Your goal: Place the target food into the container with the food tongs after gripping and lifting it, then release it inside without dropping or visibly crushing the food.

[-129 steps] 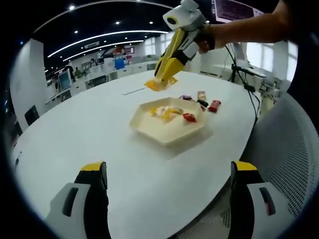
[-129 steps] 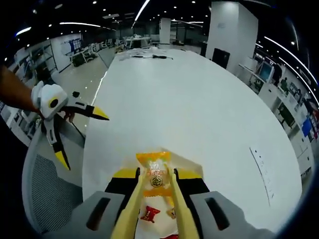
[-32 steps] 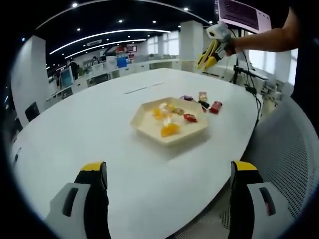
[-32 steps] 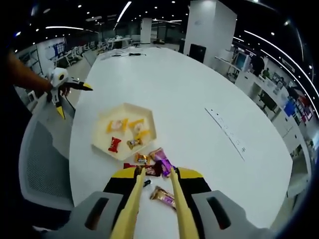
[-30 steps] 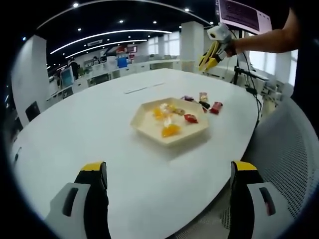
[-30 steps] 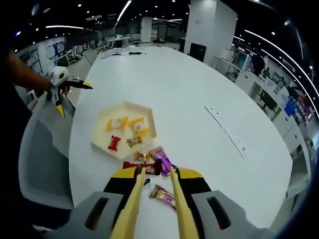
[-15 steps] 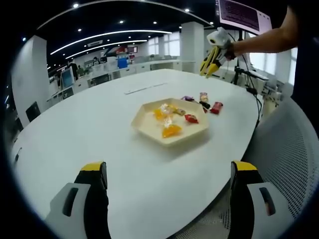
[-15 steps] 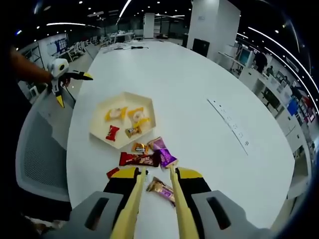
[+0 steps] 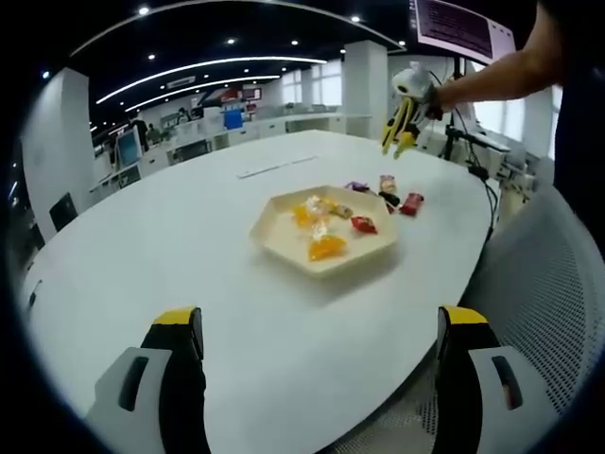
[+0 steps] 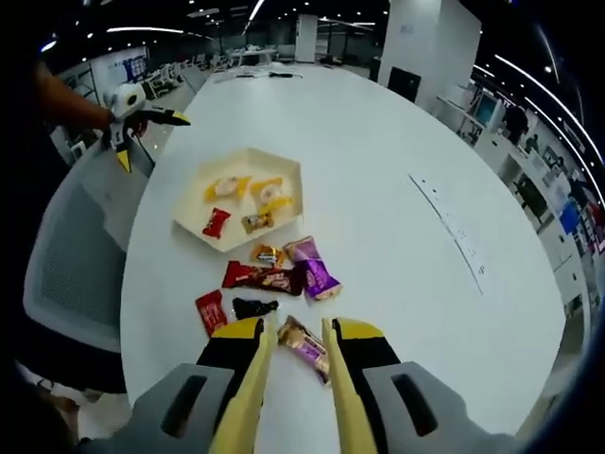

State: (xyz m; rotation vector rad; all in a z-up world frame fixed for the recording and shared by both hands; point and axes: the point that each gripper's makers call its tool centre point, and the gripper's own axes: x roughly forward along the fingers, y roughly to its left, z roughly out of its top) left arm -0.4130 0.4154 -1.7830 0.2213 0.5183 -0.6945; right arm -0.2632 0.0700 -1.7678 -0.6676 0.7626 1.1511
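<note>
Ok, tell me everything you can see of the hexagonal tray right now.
The tray is a shallow six-sided dish, cream coloured, with low sloping walls; the material looks like plastic or card. It sits flat on the white table, near the edge by the mesh chair. Inside lie several wrapped snacks, orange-yellow ones and a red one. More wrapped snacks lie on the table just beyond one side. Neither gripper touches it.

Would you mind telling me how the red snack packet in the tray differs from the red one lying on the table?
The red packet in the tray lies inside the hexagonal tray among yellow snacks; the red packet on the table lies outside it on the bare white table, beside a small black packet. Both are small, flat and red.
</note>
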